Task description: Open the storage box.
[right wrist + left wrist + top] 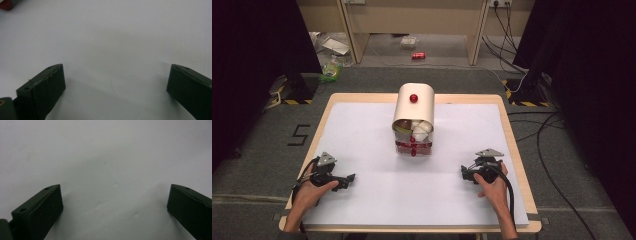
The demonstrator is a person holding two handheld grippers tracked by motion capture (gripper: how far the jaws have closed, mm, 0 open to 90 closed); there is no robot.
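The left claw (351,177) rests on the white sheet (372,145) with its jaws spread wide and nothing between them, held in the person's left hand (309,192); in the left gripper view the two black jaws stand far apart over bare paper. The right claw (463,172), in the right hand (493,186), lies the same way (jaws wide, gripping nothing), and the right gripper view shows blank sheet in the gap.

The bread box (413,119) stands at the middle of the table (512,145), farther from the person than both claws and between them, well apart from each. The left claw lies nearer the person and to the box's left, the right claw nearer the person and to its right.

The box is cream-coloured with a rounded top and a red knob (413,98) on its curved cover. Its front is open, showing pale rounded things inside that are too small to make out. Below the opening sits a clear lower part with red bands and a second red knob (413,153).
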